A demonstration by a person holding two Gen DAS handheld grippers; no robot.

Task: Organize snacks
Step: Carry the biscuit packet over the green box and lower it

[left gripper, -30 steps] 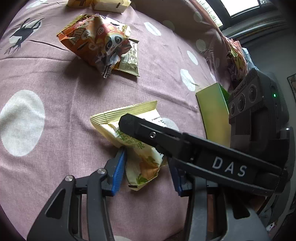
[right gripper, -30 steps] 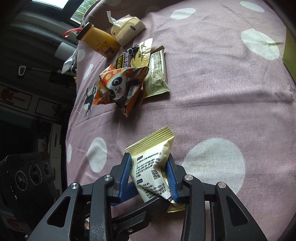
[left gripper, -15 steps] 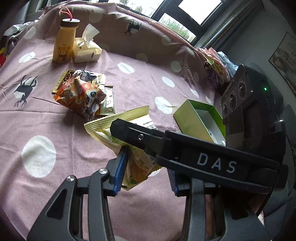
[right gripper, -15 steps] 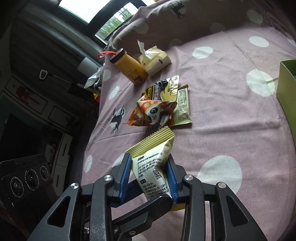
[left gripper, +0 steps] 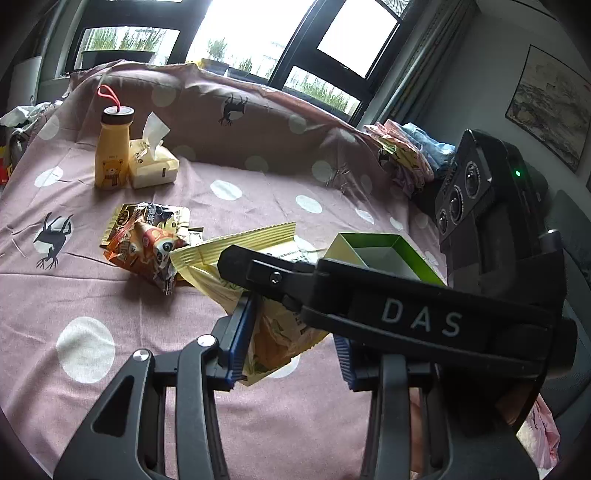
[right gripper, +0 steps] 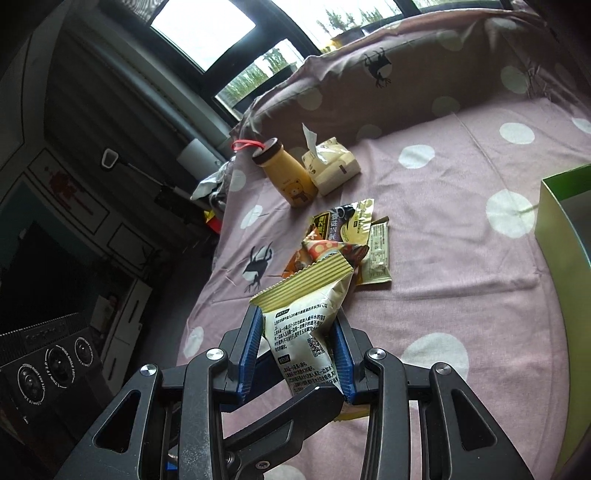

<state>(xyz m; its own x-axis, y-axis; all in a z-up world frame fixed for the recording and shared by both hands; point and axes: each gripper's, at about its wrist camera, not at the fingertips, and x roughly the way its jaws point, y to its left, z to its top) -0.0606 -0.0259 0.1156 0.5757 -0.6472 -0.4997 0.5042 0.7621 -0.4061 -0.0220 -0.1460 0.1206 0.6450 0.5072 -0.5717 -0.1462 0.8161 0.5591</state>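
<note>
Holding one cream snack pouch (right gripper: 308, 332) w/ both grippers: right gripper (right gripper: 297, 354) clamped on it, left gripper (left gripper: 291, 341) just closing around it. Green box (left gripper: 384, 254) lies ahead-right, nearer right gripper, toward bed's right edge.

Left wrist camera sat behind its own gripper (left gripper: 291, 343), looking forward and somewhat downward along the fingers, across the spotted cloth (left gripper: 92, 295) toward the windows (left gripper: 255, 40). The other gripper's body (left gripper: 491, 229) crossed the view at close range on the right.

Right wrist camera sat likewise behind its gripper (right gripper: 297, 354), tilted down, facing the cloth (right gripper: 461, 221) and the window (right gripper: 203, 29) from further right; the left unit's lenses (right gripper: 48, 369) showed at lower left.

Both views shared the yellow bottle (left gripper: 110, 158) (right gripper: 288, 173), the tissue pack (left gripper: 151, 162) (right gripper: 332, 166), the snack pile (left gripper: 147, 243) (right gripper: 343, 243) and the green box (left gripper: 402, 254) (right gripper: 554, 221). Both sat close to the held packet (left gripper: 236, 258) (right gripper: 306, 321).
</note>
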